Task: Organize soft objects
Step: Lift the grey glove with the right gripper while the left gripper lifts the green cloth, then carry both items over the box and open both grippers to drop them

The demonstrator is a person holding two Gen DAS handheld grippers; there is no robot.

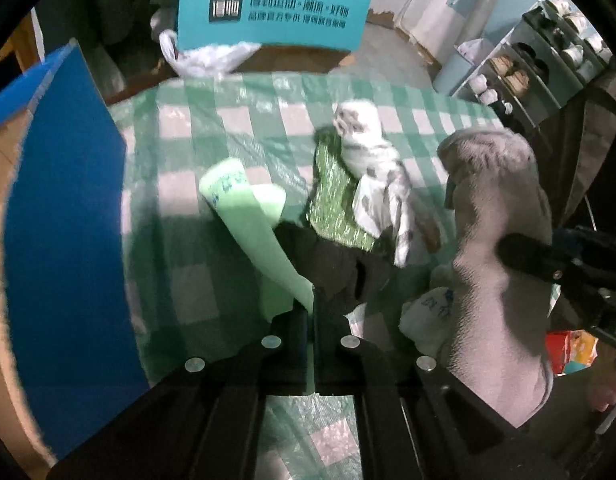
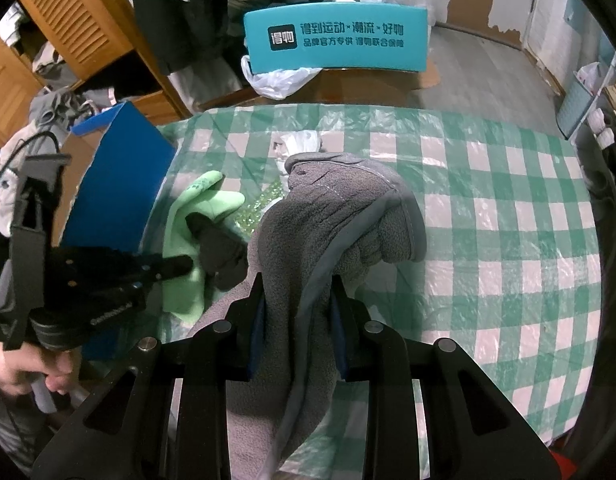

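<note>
My left gripper (image 1: 311, 306) is shut on the lower edge of a light green glove (image 1: 243, 216), which hangs up off the checked tablecloth (image 1: 235, 128). In the right wrist view the same gripper (image 2: 185, 266) pinches the green glove (image 2: 187, 216) next to a black cloth (image 2: 219, 250). My right gripper (image 2: 297, 296) is shut on a grey fleece glove (image 2: 340, 216) and holds it above the table. In the left wrist view that grey glove (image 1: 496, 200) hangs at the right. A black cloth (image 1: 336, 268), a glittery green cloth (image 1: 332, 200) and a white patterned cloth (image 1: 372, 160) lie piled mid-table.
A blue box (image 1: 67, 220) stands at the table's left edge, also seen as the blue box (image 2: 115, 196). Beyond the far edge stand a teal carton (image 1: 267, 12) and a white plastic bag (image 1: 203, 58). A shoe rack (image 1: 548, 64) is at the far right.
</note>
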